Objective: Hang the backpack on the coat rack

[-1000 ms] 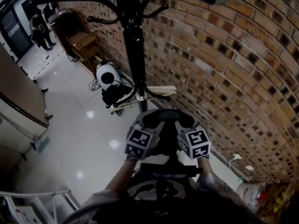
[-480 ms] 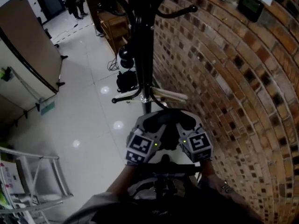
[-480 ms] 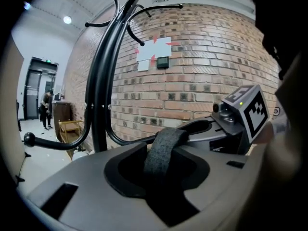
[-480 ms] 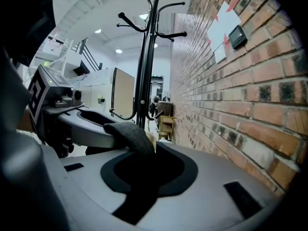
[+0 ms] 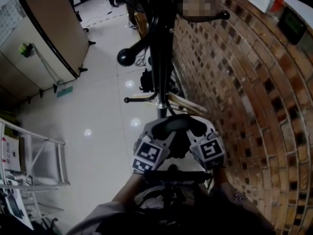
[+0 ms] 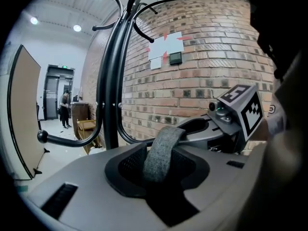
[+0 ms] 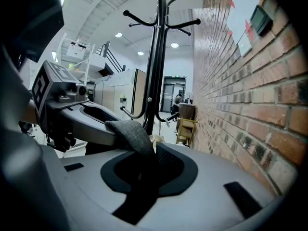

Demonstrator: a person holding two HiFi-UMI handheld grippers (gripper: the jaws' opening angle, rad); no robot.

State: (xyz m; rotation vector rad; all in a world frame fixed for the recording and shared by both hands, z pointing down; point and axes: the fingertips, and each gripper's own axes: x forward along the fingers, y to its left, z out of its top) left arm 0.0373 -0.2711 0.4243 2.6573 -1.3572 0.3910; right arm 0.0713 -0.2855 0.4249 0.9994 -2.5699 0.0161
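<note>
The black coat rack (image 5: 161,58) stands by the brick wall, and one knobbed hook (image 5: 128,56) juts left over the floor. Below me hangs the dark backpack (image 5: 168,202). Its grey handle strap (image 5: 176,123) arches between my two grippers. My left gripper (image 5: 159,130) is shut on the strap's left end, my right gripper (image 5: 198,129) on its right end. The left gripper view shows the strap (image 6: 161,150) running into the jaws, with the rack pole (image 6: 113,81) just beyond. In the right gripper view the strap (image 7: 130,131) bends into the jaws before the pole (image 7: 156,57).
A curved brick wall (image 5: 244,82) runs close on the right. A metal step frame (image 5: 34,165) stands at the left by a brown partition (image 5: 54,18). Wooden sticks (image 5: 188,104) and a dark bundle (image 5: 146,80) lie at the rack's foot. A person (image 6: 64,109) stands far down the hall.
The view has swung left around the rack. The pole and knobbed hook now loom closer above the grippers. Both grippers keep their hold on the strap and have shifted with it.
</note>
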